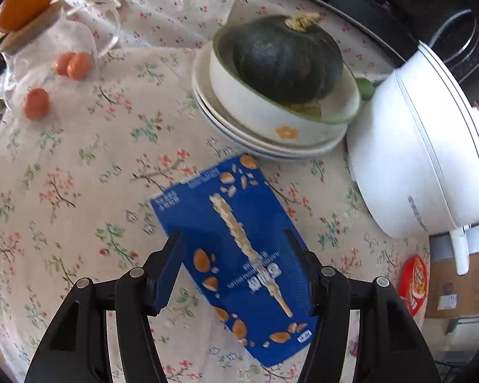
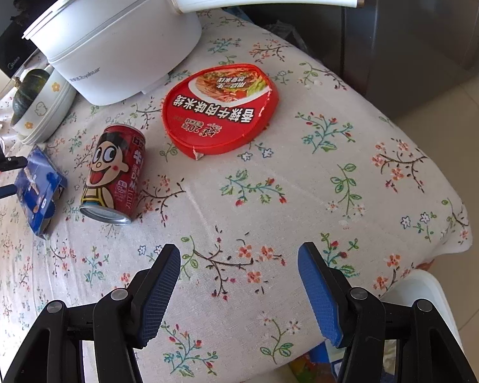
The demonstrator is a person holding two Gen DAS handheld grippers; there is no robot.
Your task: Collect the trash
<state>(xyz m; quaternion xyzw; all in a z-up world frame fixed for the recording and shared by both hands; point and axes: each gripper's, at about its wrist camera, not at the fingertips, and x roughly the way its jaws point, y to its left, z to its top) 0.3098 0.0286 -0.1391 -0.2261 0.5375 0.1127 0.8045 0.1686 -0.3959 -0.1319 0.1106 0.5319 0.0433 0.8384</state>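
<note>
Lying flat on the floral tablecloth (image 1: 79, 198), the blue cardboard snack box (image 1: 236, 249) sits between the left gripper (image 1: 234, 239) fingers; jaws are wide apart and straddle it, and whether the pads touch its sides I cannot tell. Box is flattened, printed with an almond-coated biscuit stick down the middle and scattered almonds, white text upside down in this view. In the right wrist view the box (image 2: 40, 188) looks crumpled, its near end open.

Left to right in the right wrist view: blue box at far left, then a red drink can with a cartoon face (image 2: 113, 175) lying on its side just beside it, silver end toward the camera. Further right, a red round noodle-bowl lid (image 2: 218, 110) lies flat, rim torn at the near edge. Right gripper (image 2: 239, 255) hovers over bare cloth near the table edge, jaws wide, nothing between them.

Background: dark green squash (image 1: 284, 60) in a white bowl with a green rim (image 1: 255, 111) on stacked plates, white electric pot (image 1: 421, 146) to its right, just behind the can and lid.
</note>
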